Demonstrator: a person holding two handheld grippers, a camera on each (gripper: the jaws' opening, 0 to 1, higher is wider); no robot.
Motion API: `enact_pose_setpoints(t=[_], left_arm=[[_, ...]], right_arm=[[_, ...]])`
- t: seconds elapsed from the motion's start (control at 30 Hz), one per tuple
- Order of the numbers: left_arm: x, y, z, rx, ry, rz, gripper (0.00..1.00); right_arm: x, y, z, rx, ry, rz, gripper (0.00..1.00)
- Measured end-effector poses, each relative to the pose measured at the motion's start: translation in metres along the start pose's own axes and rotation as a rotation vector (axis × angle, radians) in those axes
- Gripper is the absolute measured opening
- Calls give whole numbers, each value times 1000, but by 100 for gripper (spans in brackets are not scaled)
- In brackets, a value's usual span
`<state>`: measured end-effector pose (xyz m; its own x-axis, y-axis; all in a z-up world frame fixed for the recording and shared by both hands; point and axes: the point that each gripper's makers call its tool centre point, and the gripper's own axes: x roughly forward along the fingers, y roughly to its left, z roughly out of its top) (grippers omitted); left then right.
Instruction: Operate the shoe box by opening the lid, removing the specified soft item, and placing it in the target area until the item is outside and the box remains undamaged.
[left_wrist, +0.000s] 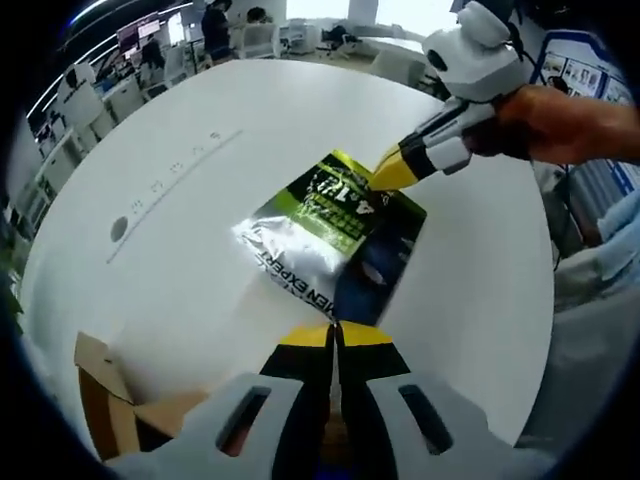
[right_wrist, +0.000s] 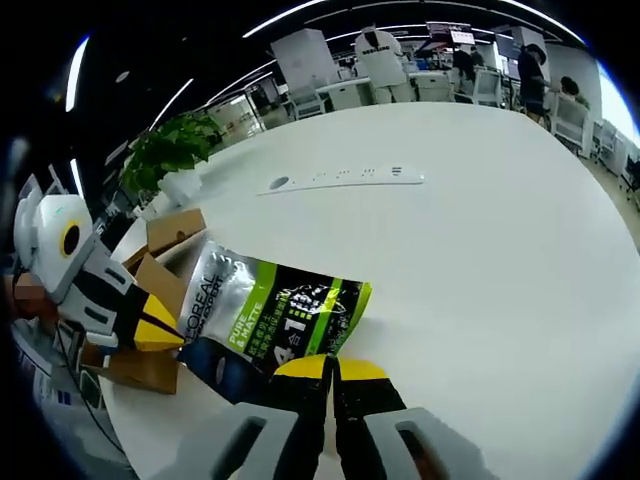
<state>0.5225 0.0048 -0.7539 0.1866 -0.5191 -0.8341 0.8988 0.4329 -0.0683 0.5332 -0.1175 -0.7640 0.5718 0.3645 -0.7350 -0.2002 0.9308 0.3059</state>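
Observation:
A soft foil pouch (left_wrist: 335, 225), silver, green and dark blue with printed lettering, hangs stretched between both grippers just over the white table (left_wrist: 200, 150). My left gripper (left_wrist: 336, 335) is shut on its dark-blue near edge. The right gripper (left_wrist: 392, 175), held by a hand (left_wrist: 560, 120), pinches the green far edge. In the right gripper view the pouch (right_wrist: 280, 315) runs from my right gripper (right_wrist: 331, 368), shut on its green end, to the left gripper (right_wrist: 160, 330) at its dark corner. The open cardboard shoe box (left_wrist: 100, 395) lies low left, also seen as the box (right_wrist: 165, 235) behind the pouch.
A cable slot strip (right_wrist: 345, 178) is set into the white round table (right_wrist: 480, 230). A potted plant (right_wrist: 170, 145) stands beyond the box. Office chairs and desks (left_wrist: 250, 40) ring the far side, with people standing there.

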Motion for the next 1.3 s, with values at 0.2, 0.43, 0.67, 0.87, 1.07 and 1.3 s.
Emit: enact_pose_setpoints(t=[0.2,0.43,0.67,0.87,1.07,1.3], left_arm=[[7,0,-5,33,28,-5,0],[13,-1,-8,73,58,-7,1],[17,-3,-13,113,100,-22,1],[19,-3,-16,122,128,-29,1],[24,-4,-22,154,187,-32,1],[26,-5,-25,174,213,-33,1]], right_arm=[[5,-2,-5,-8,15,2,0],[8,-3,-7,-20,25,-3,0],[12,-3,-11,-28,39,-4,0],[14,-2,-14,-34,49,-5,0],[16,-1,-16,-41,53,-2,0],[16,-1,-16,-44,52,1,0]])
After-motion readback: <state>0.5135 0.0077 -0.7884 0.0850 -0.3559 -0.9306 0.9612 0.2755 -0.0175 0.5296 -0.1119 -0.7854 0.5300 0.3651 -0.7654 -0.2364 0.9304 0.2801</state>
